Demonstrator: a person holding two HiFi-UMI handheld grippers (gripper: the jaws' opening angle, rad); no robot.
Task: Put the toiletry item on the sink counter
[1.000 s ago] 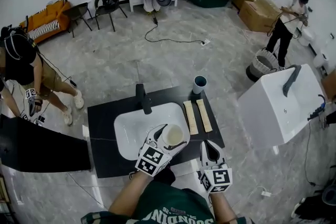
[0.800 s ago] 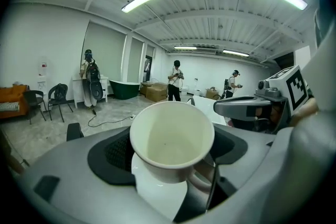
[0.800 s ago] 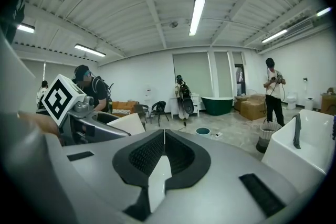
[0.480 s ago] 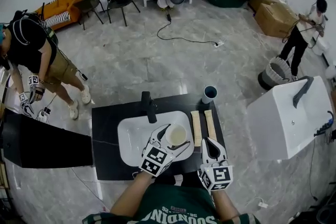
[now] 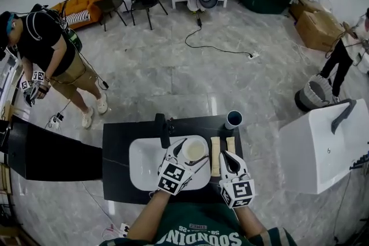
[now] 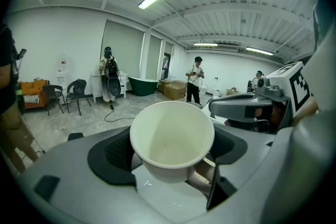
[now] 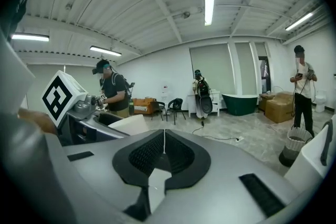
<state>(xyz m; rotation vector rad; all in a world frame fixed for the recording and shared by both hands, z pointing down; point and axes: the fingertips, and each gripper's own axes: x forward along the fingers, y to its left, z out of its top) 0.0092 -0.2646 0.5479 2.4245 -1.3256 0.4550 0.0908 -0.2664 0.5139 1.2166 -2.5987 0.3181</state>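
Head view. The cream-white round empty cup [image 5: 194,150] sits lower centre of the frame, held in the left gripper [image 5: 190,156] above the right part of the white rectangular sink basin [image 5: 143,162]. The basin is set in the black sink counter [image 5: 118,136]. The right gripper [image 5: 228,157] is just right of the cup, over two pale flat strips [image 5: 215,154] on the counter. A dark round tumbler [image 5: 233,119] stands at the counter's upper right corner, and a black tap [image 5: 164,126] sits behind the basin.

Left gripper view. The cup [image 6: 170,136] fills mid-frame, mouth towards the camera and tilted. The black pads [image 6: 112,153] are clamped on its wall from both sides. A beige loop at lower right looks like a handle, but I am not certain.

Right gripper view. The right gripper [image 7: 164,157] has its jaws pressed together with nothing between them.

Handling judgement. The cup looks rigid and light, with a smooth, thick wall that may slip. The grip across the body below the rim seems sound. If ceramic it could chip, so set it down gently on bare counter.
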